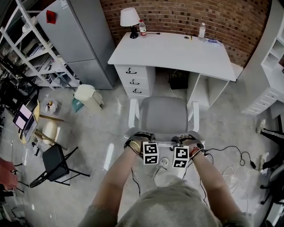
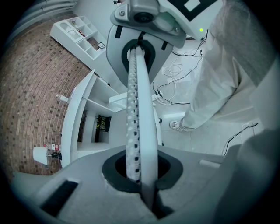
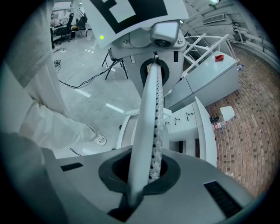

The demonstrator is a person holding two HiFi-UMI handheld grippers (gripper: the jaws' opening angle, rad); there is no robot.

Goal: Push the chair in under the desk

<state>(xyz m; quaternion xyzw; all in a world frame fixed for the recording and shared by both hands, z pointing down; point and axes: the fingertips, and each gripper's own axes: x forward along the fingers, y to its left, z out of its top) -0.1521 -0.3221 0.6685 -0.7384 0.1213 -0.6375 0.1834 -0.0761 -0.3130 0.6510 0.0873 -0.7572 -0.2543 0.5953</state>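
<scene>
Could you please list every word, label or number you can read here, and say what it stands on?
No text can be read in any view.
Red label on the bottle beside the lamp: too small to read.
Screen at the left edge: blurred.
Marker cubes: black-and-white patterns only, no words.

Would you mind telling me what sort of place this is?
Probably a workshop or lab corner set up as a home study. A white desk with a lamp and a chair stands against a brick wall, while cluttered storage racks and a grey cabinet stand beside it.
</scene>
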